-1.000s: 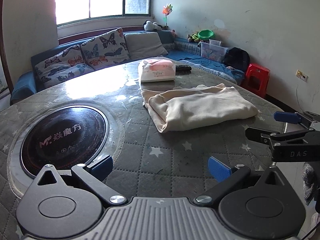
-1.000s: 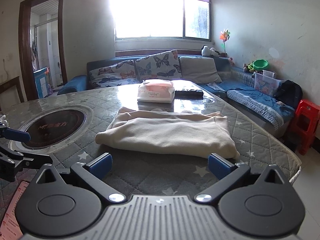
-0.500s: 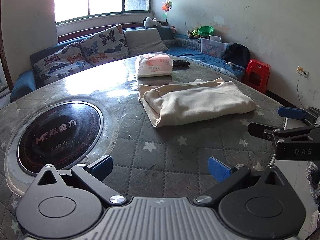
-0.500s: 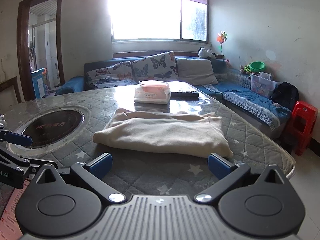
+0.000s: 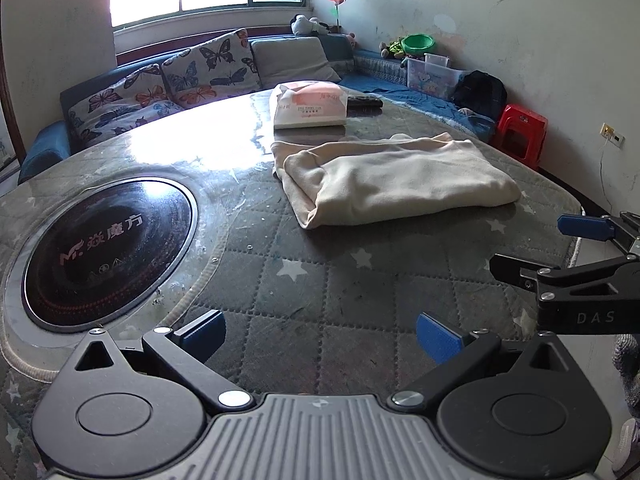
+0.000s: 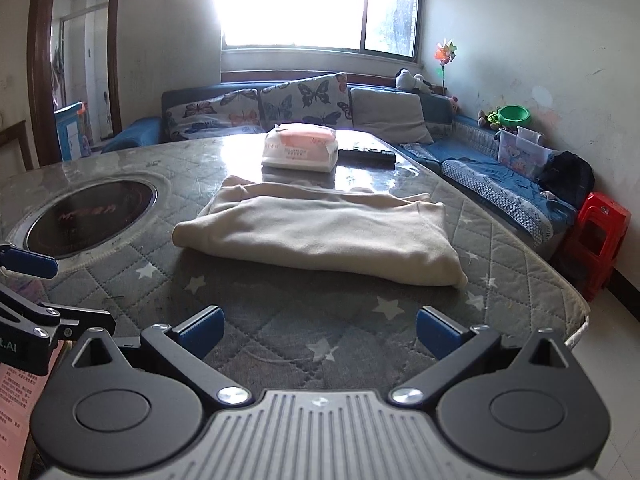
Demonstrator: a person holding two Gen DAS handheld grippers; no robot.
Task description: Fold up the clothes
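Cream cloth (image 6: 320, 236) lies folded in a thick bundle on the quilted table (image 6: 304, 332), past both grippers and touched by neither.

The left gripper (image 5: 320, 336) and the right gripper (image 6: 318, 330) are both spread wide and hold nothing. One risk, I think — a pinch that takes only the top layer could pull the fold open. On the far bench, a clear plastic box (image 6: 520, 150) holds things I cannot make out; a green bowl (image 6: 514, 114) sits behind it.

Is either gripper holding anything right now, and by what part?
Nothing is held. The left gripper and right gripper are open, short of the folded cloth.
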